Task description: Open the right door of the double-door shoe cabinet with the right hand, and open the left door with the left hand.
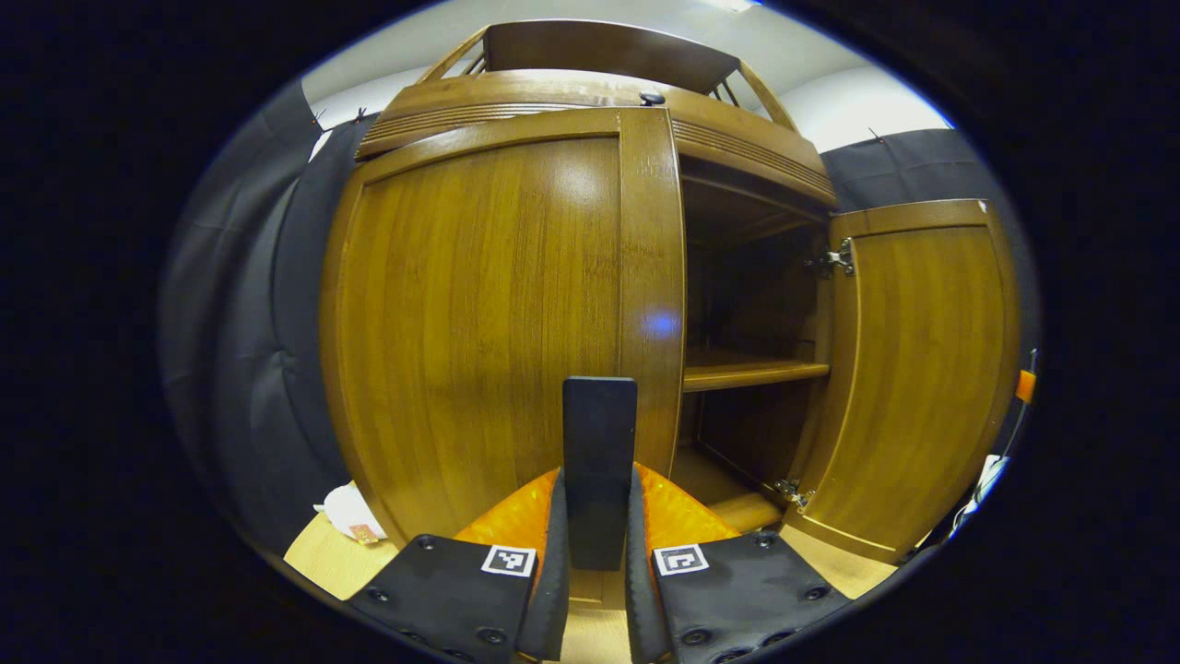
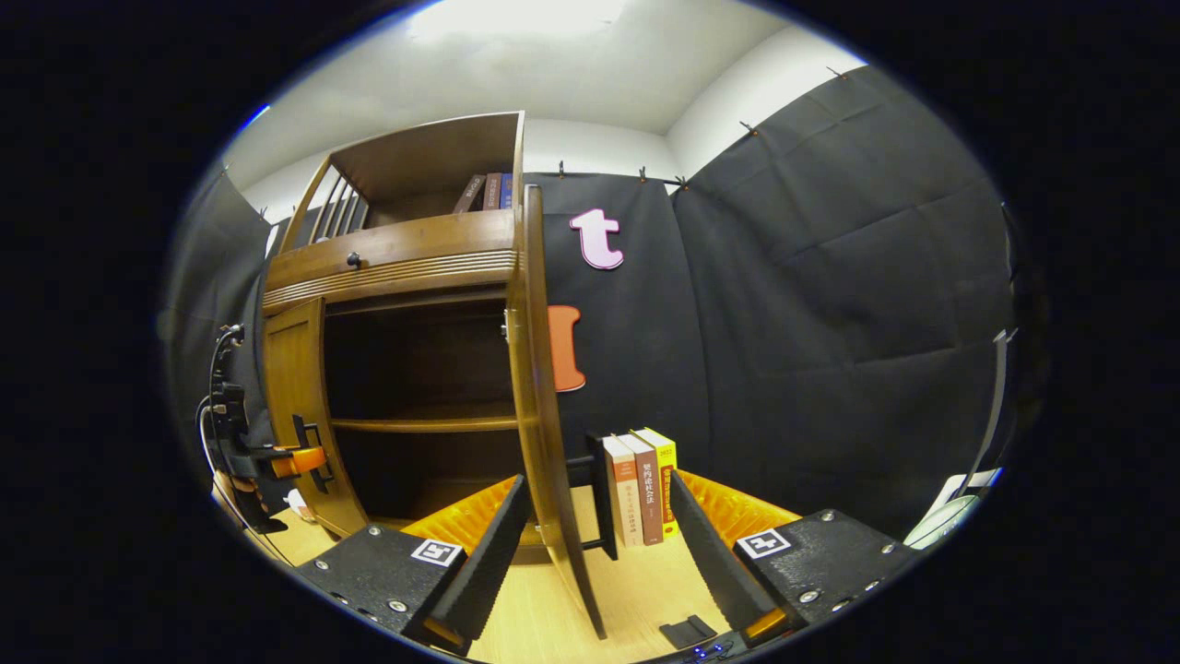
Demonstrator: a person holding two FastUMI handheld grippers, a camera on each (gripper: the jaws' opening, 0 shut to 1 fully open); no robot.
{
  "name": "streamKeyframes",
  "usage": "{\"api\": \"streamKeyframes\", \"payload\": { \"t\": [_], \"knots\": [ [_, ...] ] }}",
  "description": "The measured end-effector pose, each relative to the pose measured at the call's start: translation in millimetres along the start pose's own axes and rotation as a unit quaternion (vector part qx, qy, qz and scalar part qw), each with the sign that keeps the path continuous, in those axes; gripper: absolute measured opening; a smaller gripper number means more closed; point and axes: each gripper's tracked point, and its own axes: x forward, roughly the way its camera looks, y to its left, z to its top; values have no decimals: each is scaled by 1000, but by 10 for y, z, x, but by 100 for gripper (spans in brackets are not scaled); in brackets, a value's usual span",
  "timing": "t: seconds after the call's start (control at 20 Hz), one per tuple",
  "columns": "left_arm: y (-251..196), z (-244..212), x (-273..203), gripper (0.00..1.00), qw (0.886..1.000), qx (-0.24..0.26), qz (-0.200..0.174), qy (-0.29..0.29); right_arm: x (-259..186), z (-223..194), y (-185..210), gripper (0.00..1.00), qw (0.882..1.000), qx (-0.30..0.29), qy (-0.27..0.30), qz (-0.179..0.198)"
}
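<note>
Left gripper view: a wooden shoe cabinet takes up the centre of the frame. Its left door is closed, a wide panel across the middle left. Its right door stands swung open at the right edge, two metal hinges visible on it, with one shelf and dark space exposed between the doors. At bottom centre the left gripper has both fingers pressed together on a flat black handle standing up along the left door's inner edge.

Right gripper view: the open right door is seen edge-on, running down the middle. The right gripper, at the bottom, has its fingers spread wide on either side of that edge, touching nothing. At far left the other gripper sits at the left door. Three books stand on the floor right of centre, and two or three more rest on the cabinet's top shelf.

By my reading, the right door is done and the left is in hand; the next move calls for pulling the clamped handle outward along the door's arc.
</note>
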Motion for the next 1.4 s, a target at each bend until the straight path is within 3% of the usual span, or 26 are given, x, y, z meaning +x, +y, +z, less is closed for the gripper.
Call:
{"api": "streamKeyframes", "payload": {
  "t": [0.15, 0.25, 0.3, 0.5, 0.75, 1.0, 1.1, 1.15, 1.2, 1.4],
  "knots": [
    [99, 2, -286, 32, 1000, -4, -17, 1, -8, 68, 245, 93, 1000, 0, -5, 16],
    [243, 66, -460, 36, 1000, -29, -5, -1, -18, 80, 471, 93, 999, 1, -4, 35],
    [261, 91, -528, 24, 1000, -21, -11, -2, -30, 68, 567, 93, 999, 0, -2, 43],
    [368, 49, -746, 28, 1000, 4, -10, -1, -82, 112, 893, 93, 997, -6, -9, 71],
    [565, 29, -1024, 22, 1000, -4, -13, 6, -52, 200, 1128, 93, 996, -1, -16, 88],
    [851, 66, -1298, 17, 1000, 5, 5, 7, -19, 117, 1363, 93, 994, -4, -6, 109],
    [981, 59, -1394, 26, 1000, 9, 20, 7, -3, 119, 1445, 93, 993, -5, -6, 117],
    [1031, 58, -1436, 17, 1000, 14, 25, 8, 6, 123, 1492, 93, 993, -4, -6, 120],
    [1080, 68, -1483, 26, 999, 17, 31, 7, 22, 127, 1535, 93, 992, -3, -6, 124],
    [1277, 32, -1573, 14, 998, 35, 54, 2, 48, 118, 1711, 93, 991, -4, -7, 137]
  ]
}}
